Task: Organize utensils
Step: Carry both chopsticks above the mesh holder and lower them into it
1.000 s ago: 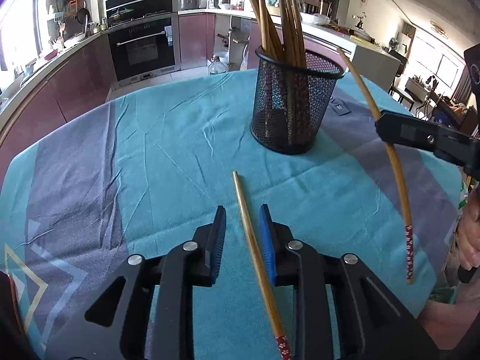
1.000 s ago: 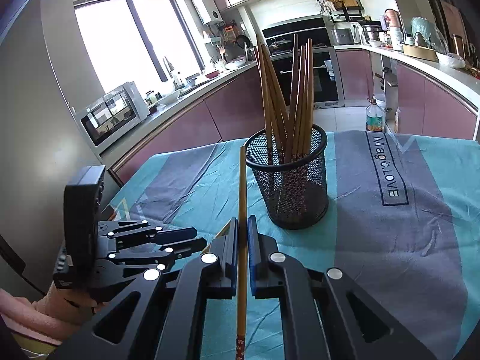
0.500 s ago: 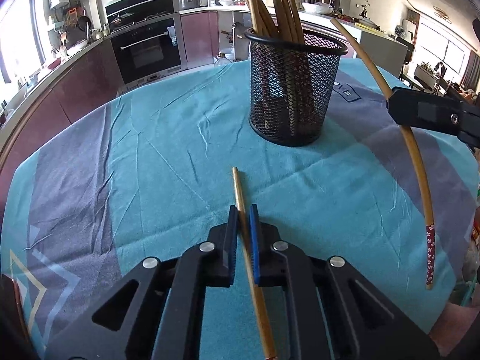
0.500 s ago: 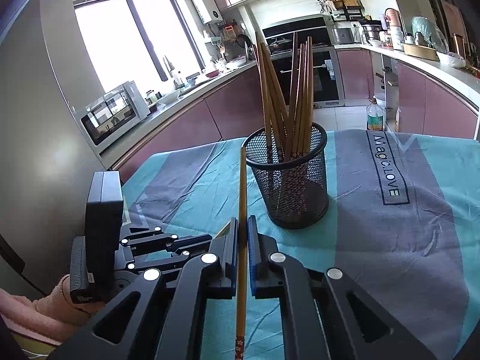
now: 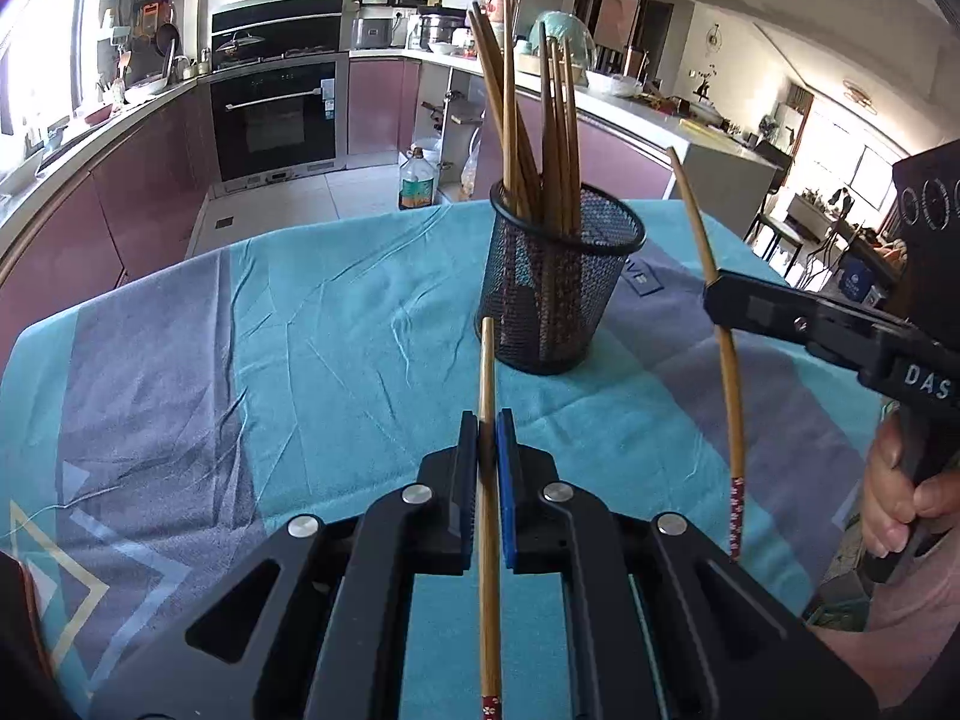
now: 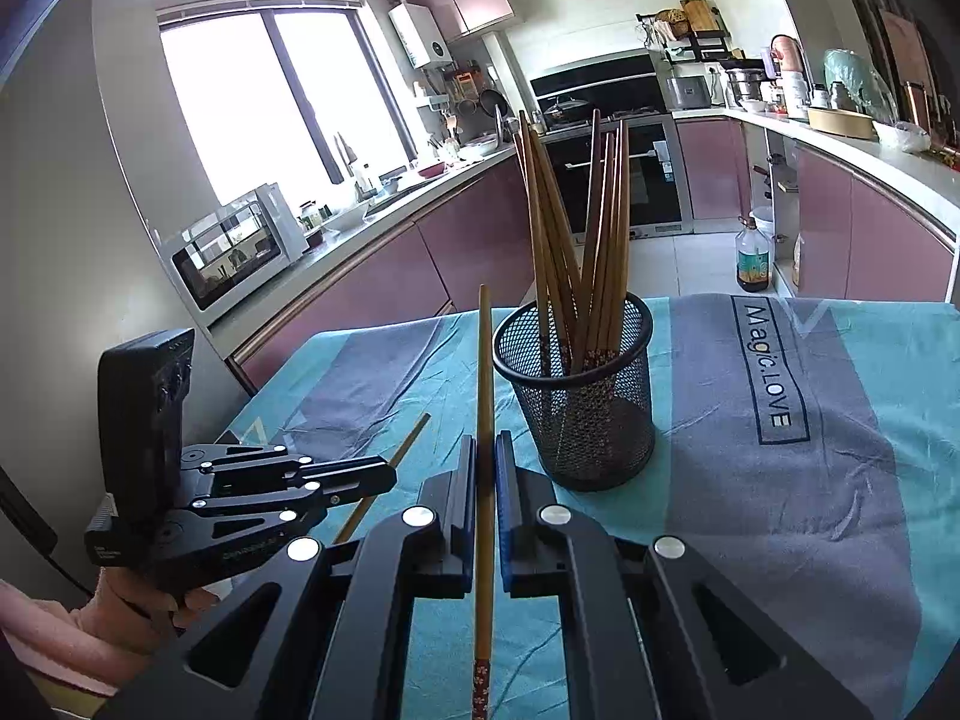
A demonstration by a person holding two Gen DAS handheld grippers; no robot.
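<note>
Two loose chopsticks are in hand, both clear of the cloth. The left gripper (image 5: 487,420) is clamped on one chopstick (image 5: 487,372); its patterned end runs off the bottom of the left wrist view. The right gripper (image 6: 486,444) is clamped on the second chopstick (image 6: 485,360), whose lower end is also cut off in its own view. The mesh holder (image 6: 576,396) stands upright just beyond both tips, with several chopsticks leaning inside; their lower ends are hard to make out through the mesh. The tablecloth (image 5: 300,330) lies wrinkled, with open surface left of the holder. The table's far edge drops off behind the holder. A bottle (image 5: 415,177) stands on the floor beyond.
</note>
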